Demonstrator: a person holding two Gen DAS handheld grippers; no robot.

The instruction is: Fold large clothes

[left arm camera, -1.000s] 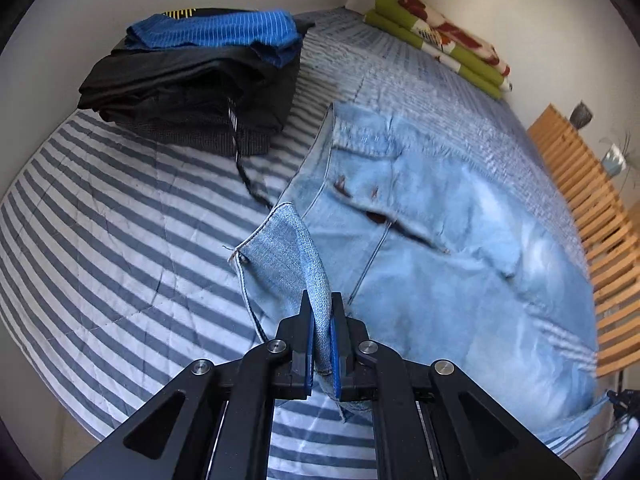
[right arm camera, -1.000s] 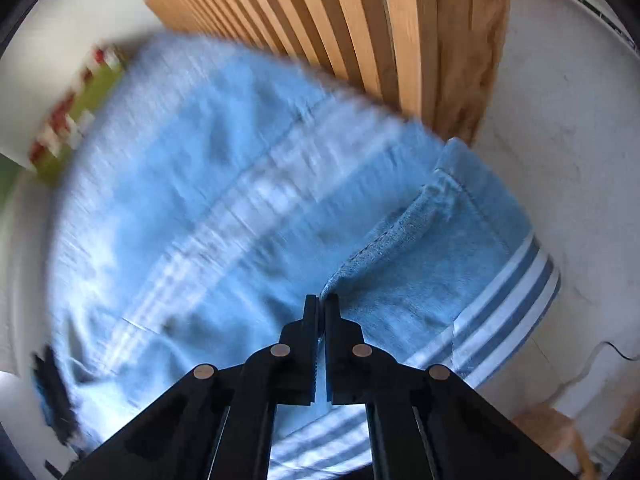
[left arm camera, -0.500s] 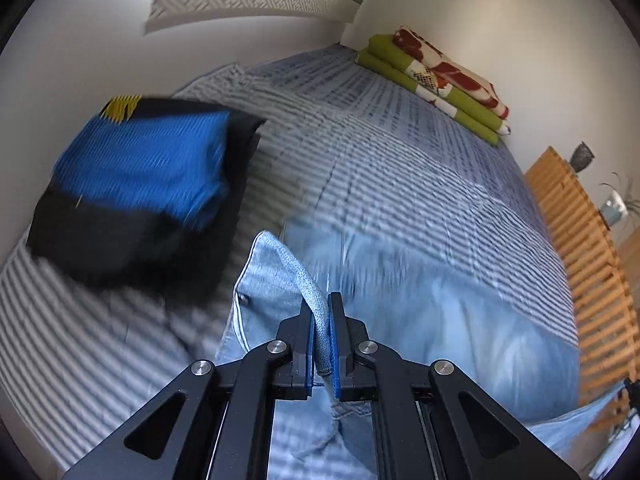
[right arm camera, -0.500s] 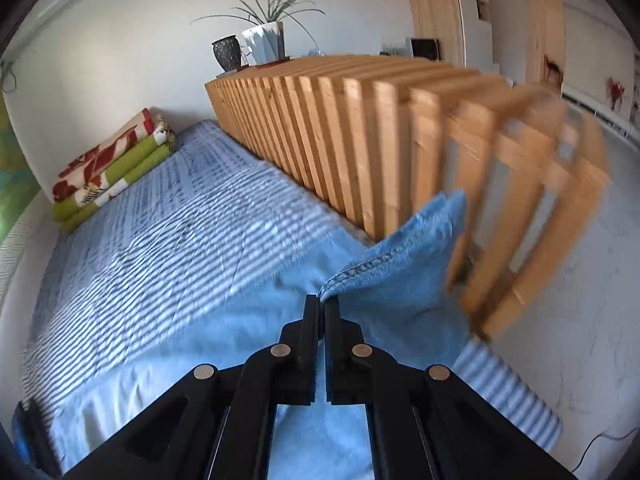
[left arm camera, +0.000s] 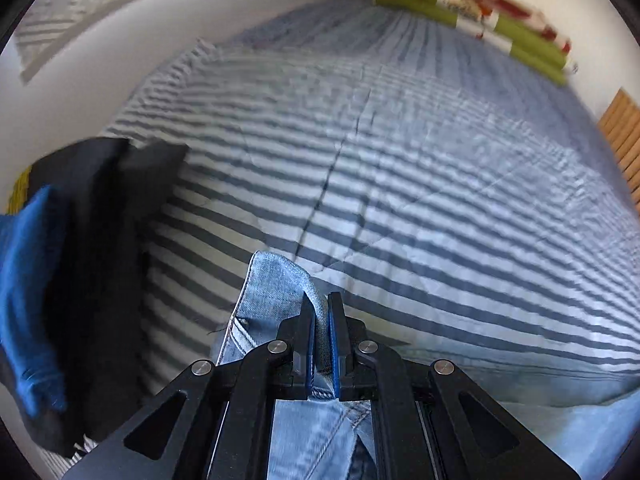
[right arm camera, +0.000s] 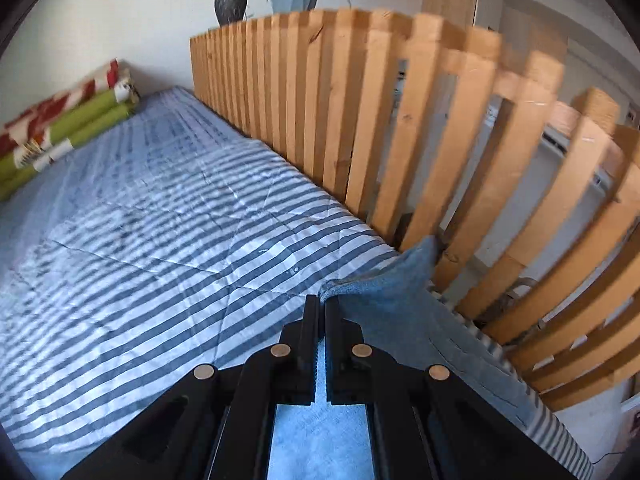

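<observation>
Light blue jeans (left arm camera: pixel 272 280) are lifted over the striped bed cover (left arm camera: pixel 400 160). In the left wrist view my left gripper (left arm camera: pixel 320 300) pinches a folded denim edge; its jaws are opening slightly with the cloth still pressed between the pads. In the right wrist view my right gripper (right arm camera: pixel 320 300) is shut on another edge of the jeans (right arm camera: pixel 384 292), which drape to the right toward the bed's side. Most of the garment hangs below both grippers, out of sight.
A pile of folded dark and blue clothes (left arm camera: pixel 80 260) lies left of the left gripper. A wooden slat rail (right arm camera: pixel 400 120) runs along the bed's right side, with pots (right arm camera: pixel 231 2) on top. A folded green and red blanket (right arm camera: pixel 60 120) lies at the far end.
Both grippers swept far across the bed with the jeans in them. The spread denim left the views, and bare striped cover now fills them; the clothes pile slid to the left wrist view's left edge.
</observation>
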